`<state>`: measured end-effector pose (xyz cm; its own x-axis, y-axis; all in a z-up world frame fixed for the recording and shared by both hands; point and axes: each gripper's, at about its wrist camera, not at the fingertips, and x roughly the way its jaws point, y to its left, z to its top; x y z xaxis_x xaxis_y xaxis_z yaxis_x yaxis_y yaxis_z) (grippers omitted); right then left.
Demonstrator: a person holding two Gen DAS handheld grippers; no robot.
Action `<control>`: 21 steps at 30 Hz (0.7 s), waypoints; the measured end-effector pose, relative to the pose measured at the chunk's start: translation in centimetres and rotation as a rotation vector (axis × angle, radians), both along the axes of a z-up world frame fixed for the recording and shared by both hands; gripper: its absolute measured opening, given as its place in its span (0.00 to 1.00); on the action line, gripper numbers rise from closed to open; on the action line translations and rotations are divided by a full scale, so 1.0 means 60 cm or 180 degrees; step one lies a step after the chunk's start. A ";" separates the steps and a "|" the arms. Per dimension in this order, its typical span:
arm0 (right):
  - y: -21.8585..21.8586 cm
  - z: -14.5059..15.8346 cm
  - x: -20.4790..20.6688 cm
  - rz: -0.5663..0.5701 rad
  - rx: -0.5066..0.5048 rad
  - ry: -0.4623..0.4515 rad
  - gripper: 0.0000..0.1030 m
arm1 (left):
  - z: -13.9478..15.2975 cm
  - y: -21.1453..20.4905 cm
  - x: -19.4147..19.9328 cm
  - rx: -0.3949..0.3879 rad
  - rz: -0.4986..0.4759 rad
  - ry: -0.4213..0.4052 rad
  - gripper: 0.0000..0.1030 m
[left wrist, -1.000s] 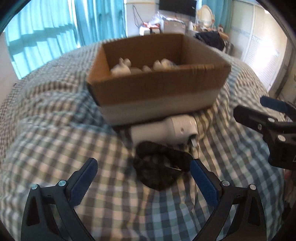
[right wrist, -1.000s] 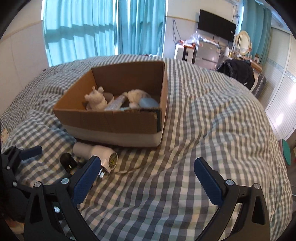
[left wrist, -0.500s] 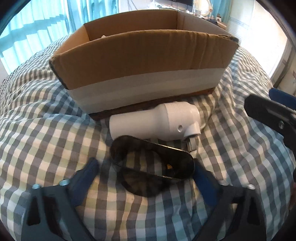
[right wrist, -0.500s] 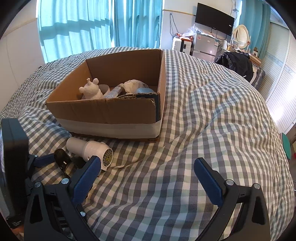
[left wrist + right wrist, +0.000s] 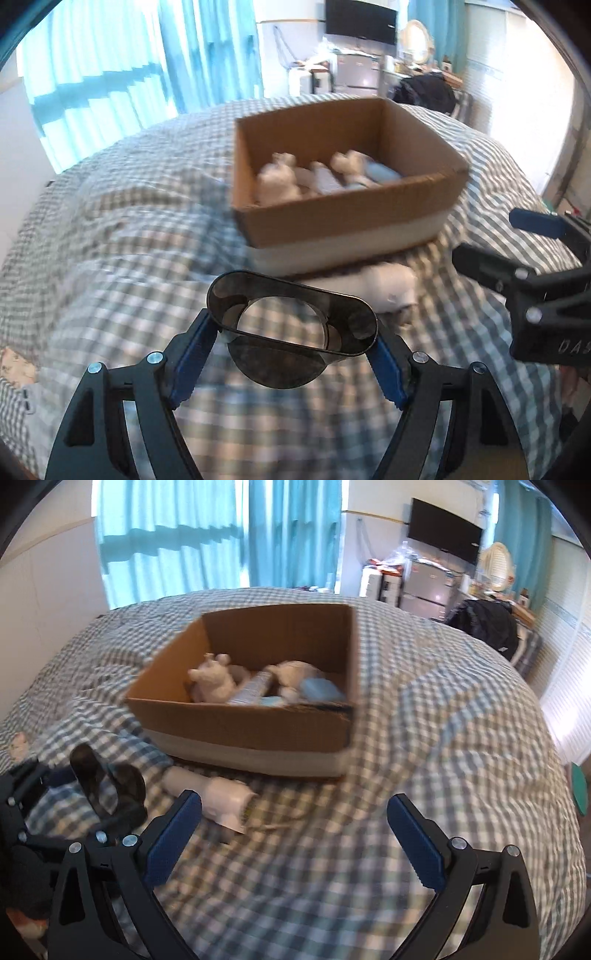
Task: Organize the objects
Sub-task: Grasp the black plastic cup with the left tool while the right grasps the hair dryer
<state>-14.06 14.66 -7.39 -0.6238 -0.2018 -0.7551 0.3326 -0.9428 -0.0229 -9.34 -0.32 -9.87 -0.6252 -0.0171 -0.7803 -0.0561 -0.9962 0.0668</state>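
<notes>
Between the blue pads of the left gripper (image 5: 291, 356): smoky translucent nozzle (image 5: 291, 328), flat oval mouth upward and round collar below, pinched at its two narrow ends and lifted clear of the checked bedspread (image 5: 110, 236)

Right gripper (image 5: 295, 834): spread wide, holding nothing, low over the bedspread, well apart from any item

Just beyond the nozzle, lying on the cover against the near wall of the cardboard box (image 5: 347, 225): white hair dryer (image 5: 384, 291), on its side, with a thin cord trailing from it in the right wrist view; not yet collected

Inside the box: white plush animal (image 5: 214, 681), second pale plush (image 5: 295, 672), tube-like item and a pale blue item, blurred, exact kind not clear

Step in hand, as judged: carrying the nozzle to the box

Handling notes: hold pressure steady, since smooth curved plastic looks prone to slipping or twisting out between the pads; raise above the near rim before moving forward, to avoid knocking the wall; release low over a free patch of the box floor rather than onto the plush; keep clear of the dryer below and of the right gripper at the right edge of the left wrist view
</notes>
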 end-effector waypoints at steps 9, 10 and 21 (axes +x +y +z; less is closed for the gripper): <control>-0.106 -0.055 -0.039 0.0468 0.0209 -0.0289 0.98 | 0.005 -0.080 -0.029 -0.0044 0.0276 0.0038 0.77; -0.113 -0.063 -0.044 0.0524 0.0210 -0.0342 0.98 | -0.001 -0.086 -0.033 -0.0015 0.0290 -0.0006 0.77; -0.156 -0.135 -0.078 0.0807 0.0450 -0.0639 0.92 | -0.025 -0.097 -0.042 0.0084 0.0357 -0.0108 0.77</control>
<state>-18.76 5.27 -15.50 -0.4035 -0.2159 -0.8891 0.5667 -0.8219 -0.0576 -11.86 -6.15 -11.36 -0.5936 -0.0646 -0.8021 0.0539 -0.9977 0.0404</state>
